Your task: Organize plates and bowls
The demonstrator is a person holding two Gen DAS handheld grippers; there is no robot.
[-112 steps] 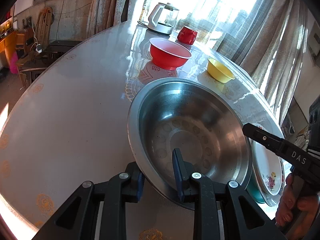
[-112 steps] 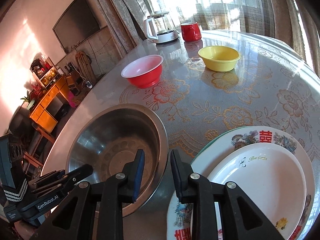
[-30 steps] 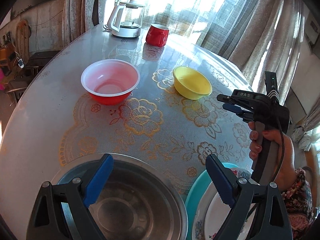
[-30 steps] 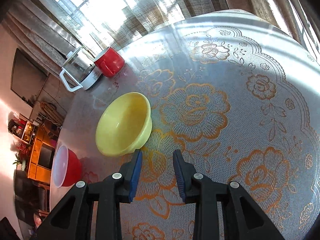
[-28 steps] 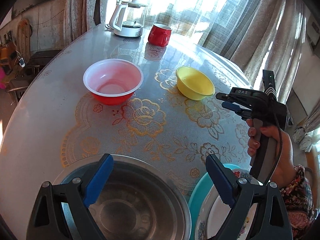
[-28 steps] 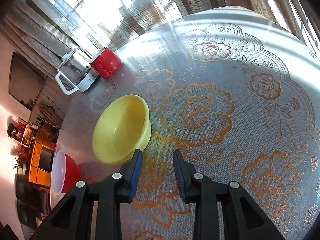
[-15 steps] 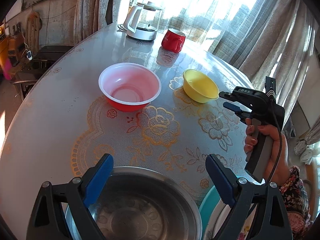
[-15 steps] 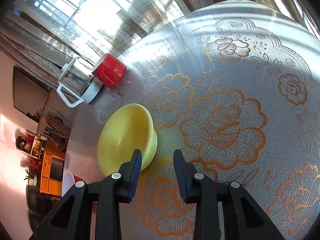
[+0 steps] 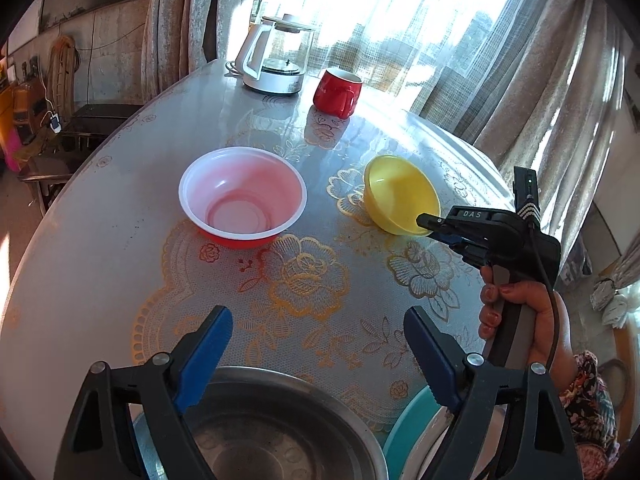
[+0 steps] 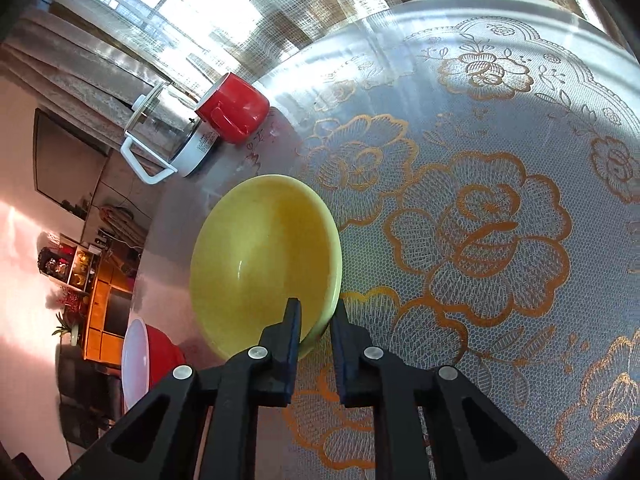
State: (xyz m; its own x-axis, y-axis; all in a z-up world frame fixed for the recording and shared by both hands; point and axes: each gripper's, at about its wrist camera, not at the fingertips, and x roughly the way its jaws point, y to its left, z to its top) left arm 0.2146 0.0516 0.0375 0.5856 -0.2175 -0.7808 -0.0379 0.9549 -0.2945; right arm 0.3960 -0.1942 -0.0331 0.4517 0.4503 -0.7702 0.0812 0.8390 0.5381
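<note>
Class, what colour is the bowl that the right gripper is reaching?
Yellow bowl, clearest in the right wrist view.

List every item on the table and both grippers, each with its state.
yellow bowl: upright, empty, rim between right gripper's fingers
red bowl: upright, empty
steel basin: upright, empty
red mug: upright
kettle: lidded
left gripper: open
right gripper: straddling rim

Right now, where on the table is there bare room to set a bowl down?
Bare cloth lies between the red bowl, the yellow bowl and the steel basin, and right of the yellow bowl toward the edge. It is crowded near the basin and plate stack, and by the kettle and mug.
</note>
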